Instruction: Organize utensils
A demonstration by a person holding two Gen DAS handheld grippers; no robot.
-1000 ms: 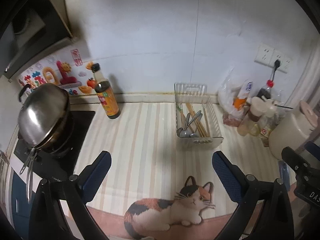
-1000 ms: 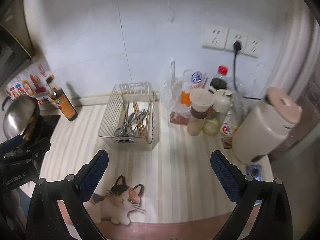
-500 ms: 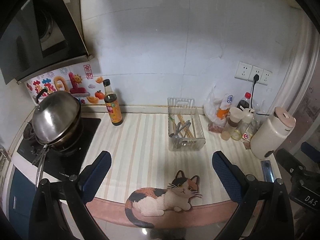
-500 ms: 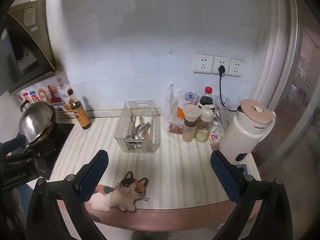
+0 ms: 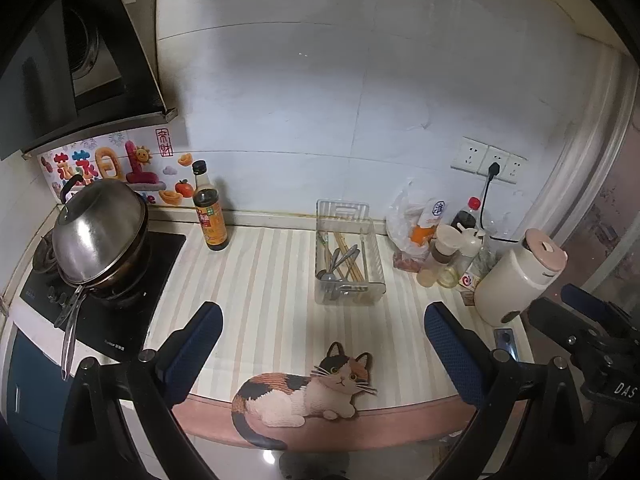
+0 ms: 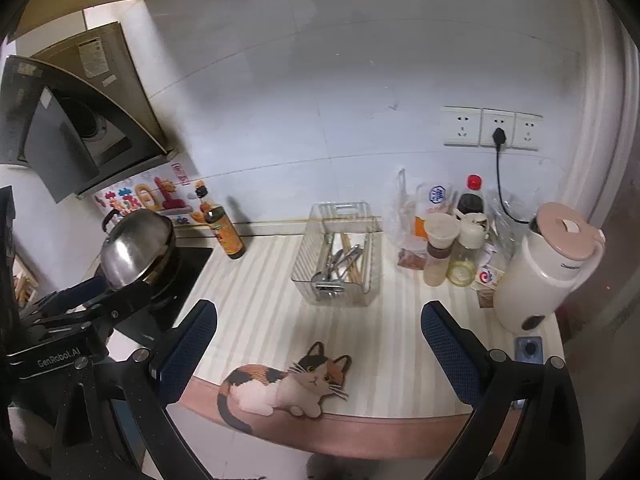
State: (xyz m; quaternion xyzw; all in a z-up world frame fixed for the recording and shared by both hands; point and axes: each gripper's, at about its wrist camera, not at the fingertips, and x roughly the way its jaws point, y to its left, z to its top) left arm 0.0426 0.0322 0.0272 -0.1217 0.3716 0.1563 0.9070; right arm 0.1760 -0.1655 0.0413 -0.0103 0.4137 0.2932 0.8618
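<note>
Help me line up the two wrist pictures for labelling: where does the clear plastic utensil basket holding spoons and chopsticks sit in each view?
Left wrist view: the clear plastic utensil basket stands right of centre on the striped counter, against the back wall.
Right wrist view: the same basket sits near the centre.
Shared landmark: the calico cat picture at the counter's front edge, in front of the basket in both.
</note>
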